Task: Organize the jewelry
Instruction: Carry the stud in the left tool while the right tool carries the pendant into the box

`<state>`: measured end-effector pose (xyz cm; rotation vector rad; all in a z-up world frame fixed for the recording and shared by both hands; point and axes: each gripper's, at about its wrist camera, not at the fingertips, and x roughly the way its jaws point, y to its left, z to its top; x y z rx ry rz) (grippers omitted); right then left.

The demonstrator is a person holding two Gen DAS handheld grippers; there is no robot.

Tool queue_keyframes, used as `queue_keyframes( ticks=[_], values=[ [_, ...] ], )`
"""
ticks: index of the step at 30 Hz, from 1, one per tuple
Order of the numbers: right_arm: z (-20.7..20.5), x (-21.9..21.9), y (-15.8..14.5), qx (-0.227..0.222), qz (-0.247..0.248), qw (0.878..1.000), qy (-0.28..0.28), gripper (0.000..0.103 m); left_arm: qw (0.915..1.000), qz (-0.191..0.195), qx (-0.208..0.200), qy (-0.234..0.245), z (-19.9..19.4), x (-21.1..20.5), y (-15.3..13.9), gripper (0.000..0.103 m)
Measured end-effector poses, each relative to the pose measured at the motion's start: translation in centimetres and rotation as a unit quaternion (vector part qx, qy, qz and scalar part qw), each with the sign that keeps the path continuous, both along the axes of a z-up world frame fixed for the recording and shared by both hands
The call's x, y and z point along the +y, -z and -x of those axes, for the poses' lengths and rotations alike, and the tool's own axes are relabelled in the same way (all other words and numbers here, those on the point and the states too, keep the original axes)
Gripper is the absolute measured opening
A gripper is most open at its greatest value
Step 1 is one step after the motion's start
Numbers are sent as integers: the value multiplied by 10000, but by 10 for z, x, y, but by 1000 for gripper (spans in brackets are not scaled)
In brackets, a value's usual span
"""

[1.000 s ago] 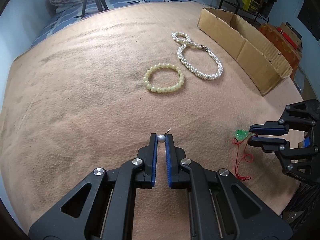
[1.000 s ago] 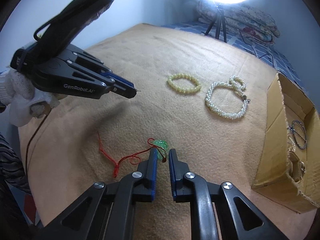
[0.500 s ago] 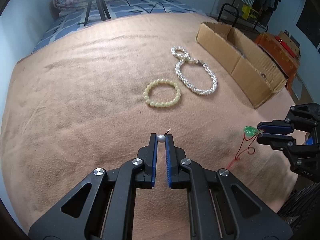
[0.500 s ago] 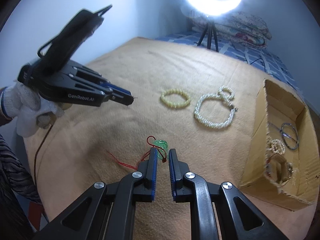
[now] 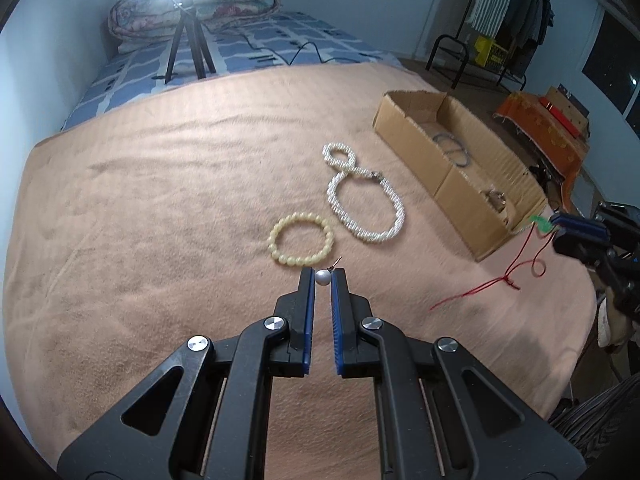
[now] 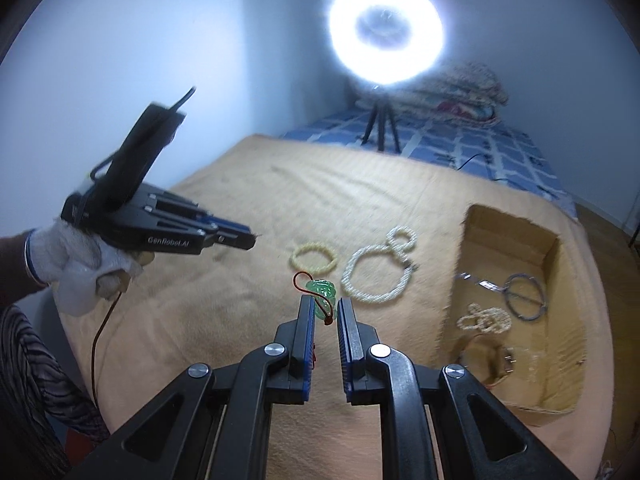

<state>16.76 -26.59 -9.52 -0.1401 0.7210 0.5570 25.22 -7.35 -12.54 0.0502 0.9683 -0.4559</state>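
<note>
My left gripper (image 5: 323, 276) is shut on a small pearl earring (image 5: 323, 277), held above the tan blanket (image 5: 160, 220). My right gripper (image 6: 325, 306) is shut on a green pendant (image 6: 321, 289) whose red cord (image 5: 516, 270) hangs down toward the blanket. In the left wrist view the right gripper (image 5: 554, 228) shows at the right edge beside the cardboard box (image 5: 486, 236). A yellow bead bracelet (image 5: 301, 240) and a white pearl necklace (image 5: 362, 196) lie on the blanket ahead. From the right wrist view the left gripper (image 6: 252, 238) hangs in the air at the left, held by a gloved hand (image 6: 80, 276).
The cardboard box (image 6: 454, 308) at the right holds several jewelry pieces, among them a metal ring (image 6: 525, 298) and a pearl piece (image 6: 484, 318). A ring light on a tripod (image 6: 380, 128) stands at the far side on a blue patterned bedsheet (image 5: 260, 52) with folded quilts behind.
Both grippers have risen off the blanket with their pieces. The green pendant left the blanket and its red cord now hangs free near the box.
</note>
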Motion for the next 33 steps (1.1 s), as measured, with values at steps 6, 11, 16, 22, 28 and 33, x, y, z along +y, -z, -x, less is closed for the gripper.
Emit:
queue_keyframes(
  ticks=[6, 11, 16, 22, 28, 33],
  values=[
    [1, -30, -22, -223, -155, 9990, 366, 9, 9998, 141, -151, 32, -3, -11, -16, 6],
    [-1, -61, -38, -393, -257, 9959, 773, 9, 9994, 214, -241, 112, -8, -27, -26, 6],
    [-3, -98, -48, -519, -336, 9902, 1252, 9, 9987, 241, -332, 291, -10, -50, -32, 6],
    [-9, -129, -42, -459, -318, 9833, 1731, 9, 9972, 360, -381, 525, -16, -87, -35, 6],
    [-15, -147, -30, -288, -312, 9788, 2002, 9, 9952, 436, -420, 770, -30, -133, -40, 6],
    [-18, -153, -20, -151, -279, 9770, 2110, 9, 9945, 458, -403, 850, -52, -169, -40, 6]
  ],
)
